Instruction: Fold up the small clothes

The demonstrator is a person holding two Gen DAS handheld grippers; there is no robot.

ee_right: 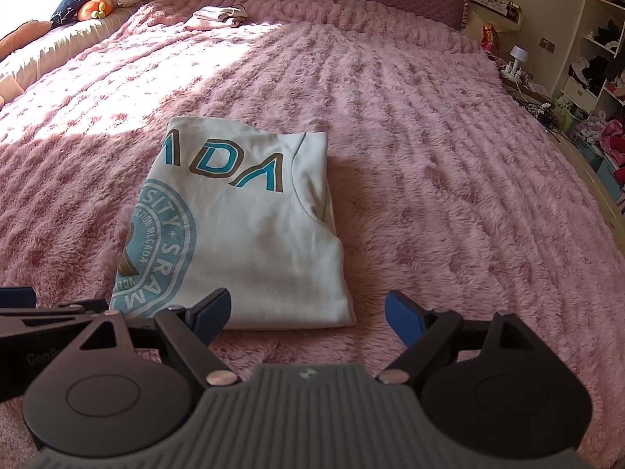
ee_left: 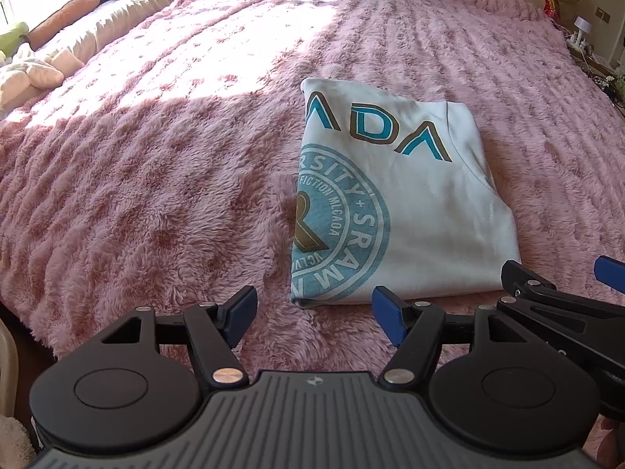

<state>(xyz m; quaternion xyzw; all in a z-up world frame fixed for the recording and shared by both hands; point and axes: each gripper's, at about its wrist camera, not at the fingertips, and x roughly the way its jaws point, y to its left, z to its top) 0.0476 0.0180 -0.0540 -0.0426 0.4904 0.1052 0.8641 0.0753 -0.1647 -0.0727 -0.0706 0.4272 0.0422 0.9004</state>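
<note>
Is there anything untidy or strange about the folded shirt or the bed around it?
Nothing serious stands out. The white shirt lies folded flat on the pink blanket, though its far right corner shows an inner layer peeking out, so the edges are not quite flush. Both tongs are open and hold nothing.

Bright window sunlight upper left, near bedspread shaded, fisheye-curved edges.
</note>
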